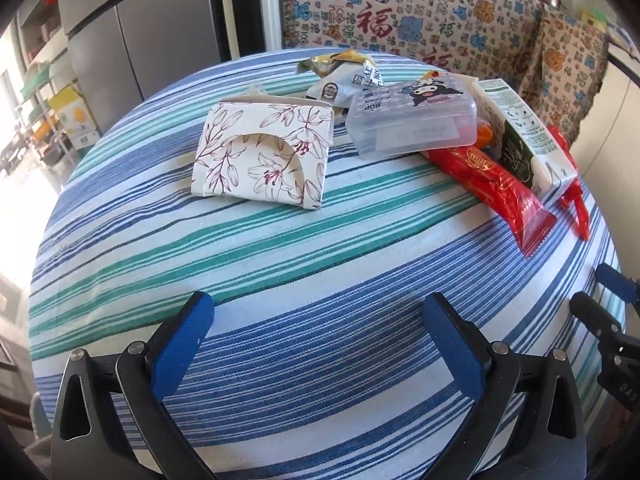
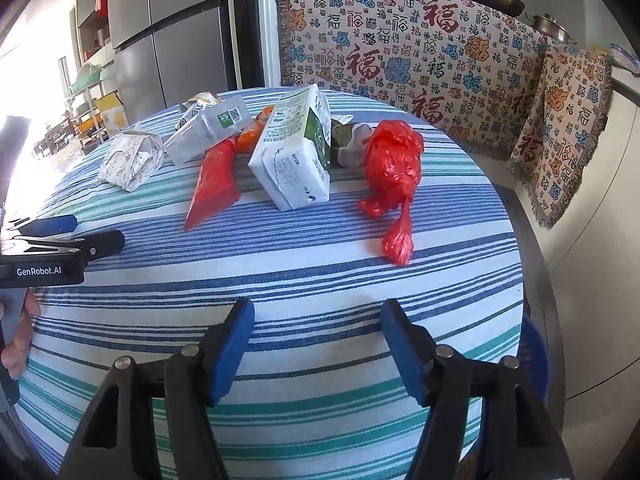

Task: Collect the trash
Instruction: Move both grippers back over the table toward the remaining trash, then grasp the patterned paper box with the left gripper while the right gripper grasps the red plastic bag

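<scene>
My left gripper [image 1: 316, 332] is spread wide over bare striped cloth [image 1: 280, 264], holding nothing. The trash lies ahead of it: a flattened floral box [image 1: 262, 156] straight on, a clear plastic case [image 1: 412, 120] to its right, then a red wrapper [image 1: 496, 188] and a white-and-green carton [image 1: 524, 140]. My right gripper [image 2: 316, 336] is partly open and empty too; beyond it stand the carton [image 2: 292, 152] and a crumpled red bag [image 2: 394, 172], well apart from the fingers.
</scene>
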